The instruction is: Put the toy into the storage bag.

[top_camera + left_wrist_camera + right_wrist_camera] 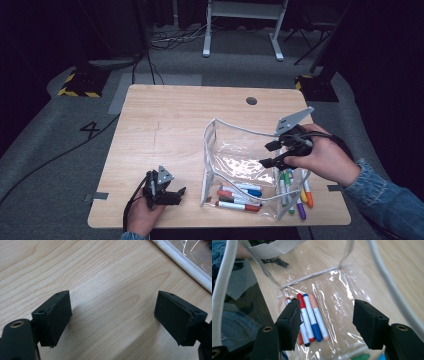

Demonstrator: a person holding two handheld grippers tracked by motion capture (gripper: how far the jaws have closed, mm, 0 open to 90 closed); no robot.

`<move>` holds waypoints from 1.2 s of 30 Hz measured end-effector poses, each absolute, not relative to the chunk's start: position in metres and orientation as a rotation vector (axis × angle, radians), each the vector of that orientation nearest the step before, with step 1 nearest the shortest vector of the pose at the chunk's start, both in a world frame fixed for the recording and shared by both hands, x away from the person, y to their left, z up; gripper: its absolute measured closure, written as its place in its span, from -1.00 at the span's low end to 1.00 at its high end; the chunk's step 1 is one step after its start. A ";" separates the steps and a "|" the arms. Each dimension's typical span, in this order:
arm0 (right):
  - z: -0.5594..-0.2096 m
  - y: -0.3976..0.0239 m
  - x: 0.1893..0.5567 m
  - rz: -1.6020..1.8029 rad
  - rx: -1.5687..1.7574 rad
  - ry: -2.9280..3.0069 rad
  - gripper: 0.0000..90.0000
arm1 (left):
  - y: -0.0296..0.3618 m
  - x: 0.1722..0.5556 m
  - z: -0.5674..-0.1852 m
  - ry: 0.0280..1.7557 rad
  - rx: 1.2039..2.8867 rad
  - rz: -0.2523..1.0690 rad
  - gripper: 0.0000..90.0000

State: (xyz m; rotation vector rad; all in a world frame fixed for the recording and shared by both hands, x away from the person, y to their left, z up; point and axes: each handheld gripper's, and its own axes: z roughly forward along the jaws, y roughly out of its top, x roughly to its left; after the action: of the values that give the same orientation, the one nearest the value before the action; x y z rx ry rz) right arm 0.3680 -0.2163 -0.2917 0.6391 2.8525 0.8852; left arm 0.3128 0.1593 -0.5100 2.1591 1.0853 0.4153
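Beside the clear pouch (235, 165), loose markers (295, 192) lie lengthwise under the empty, wide-open right gripper (272, 154); left gripper (170, 195), also open and empty, sits farther away.

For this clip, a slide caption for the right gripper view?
Open right gripper above markers lying in the clear pouch.

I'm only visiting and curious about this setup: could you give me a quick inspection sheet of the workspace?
Surface: wooden table, one round hole at the far edge.
Job's things: clear pouch with white trim standing open; markers inside, more markers at its right end.
Clutter: nothing seen.
Grippers: left gripper open over bare wood; right gripper open above the pouch, nothing between its jaws.
Cables: one cable trails from the left gripper; others lie on the floor.
Surroundings: grey carpet, white desk frame, dark curtains.
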 end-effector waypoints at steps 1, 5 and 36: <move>-0.289 -0.224 0.368 0.892 0.658 2.838 -0.09 | 0.159 0.313 -0.510 1.085 2.159 0.414 -0.67; -0.280 -0.254 0.365 0.915 0.756 2.770 -0.08 | 0.159 0.313 -0.510 1.085 2.159 0.415 -0.67; -0.323 -0.371 0.352 1.260 1.176 2.492 -0.01 | 0.160 0.313 -0.510 1.075 2.165 0.411 -0.67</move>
State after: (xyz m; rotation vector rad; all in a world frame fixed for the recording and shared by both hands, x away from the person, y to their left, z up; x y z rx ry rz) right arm 0.3515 -0.3715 -0.3229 1.1758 2.4920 1.2601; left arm 0.3130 0.1598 -0.5104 2.1652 1.0745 0.4111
